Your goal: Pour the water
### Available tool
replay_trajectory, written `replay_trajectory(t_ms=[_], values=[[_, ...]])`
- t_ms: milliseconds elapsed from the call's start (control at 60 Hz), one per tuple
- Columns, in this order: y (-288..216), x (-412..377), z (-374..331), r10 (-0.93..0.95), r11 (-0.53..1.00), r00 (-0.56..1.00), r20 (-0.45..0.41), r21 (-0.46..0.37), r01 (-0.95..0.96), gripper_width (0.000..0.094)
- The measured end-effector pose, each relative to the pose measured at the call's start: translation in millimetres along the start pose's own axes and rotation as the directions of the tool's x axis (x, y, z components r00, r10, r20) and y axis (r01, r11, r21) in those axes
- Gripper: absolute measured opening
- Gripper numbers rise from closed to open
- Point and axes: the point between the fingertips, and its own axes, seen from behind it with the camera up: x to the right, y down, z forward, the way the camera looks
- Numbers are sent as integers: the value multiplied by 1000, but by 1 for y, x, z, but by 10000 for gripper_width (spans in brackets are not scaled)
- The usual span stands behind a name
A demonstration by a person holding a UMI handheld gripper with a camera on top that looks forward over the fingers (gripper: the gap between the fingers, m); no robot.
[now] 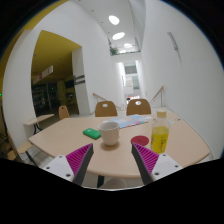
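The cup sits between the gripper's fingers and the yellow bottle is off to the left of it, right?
Not quite. The cup does sit between the open gripper's fingers, but the gripper view shows the yellow bottle to its right, not left.

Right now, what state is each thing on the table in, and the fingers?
Cup: upright on the table, just ahead of the fingers, not held.
Bottle: upright, cap on, yellow liquid inside.
Green box: lying flat beside the cup.
Gripper: fingers open, holding nothing.
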Motion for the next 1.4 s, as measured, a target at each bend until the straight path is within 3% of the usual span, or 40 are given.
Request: replay_trajectory(t_ms=[183, 383, 550, 667, 717, 767, 867, 1000, 1133, 1217, 1267, 1400], values=[[-14, 47, -10, -32, 999, 997, -70, 41, 35, 843], [-27, 125, 4, -52, 992, 978, -204, 103, 74, 842], [-39, 171, 67, -35, 992, 972, -234, 109, 62, 837], [-36, 180, 106, 3, 995, 980, -200, 101, 17, 835], [-35, 182, 115, 4, 995, 985, -172, 101, 13, 770], [-32, 176, 121, -23, 995, 990, -139, 95, 37, 515], [-34, 170, 116, -101, 982, 984, -145, 146, 123, 460], [-33, 165, 119, -132, 980, 983, -131, 132, 149, 378], [-59, 189, 132, -273, 946, 929, -249, 107, 307, 372], [-104, 197, 146, -493, 843, 812, -313, 59, 535, 372], [-134, 188, 156, -655, 708, 665, -359, 16, 706, 372], [-181, 121, 171, -927, 142, 84, -366, -134, 981, 371]])
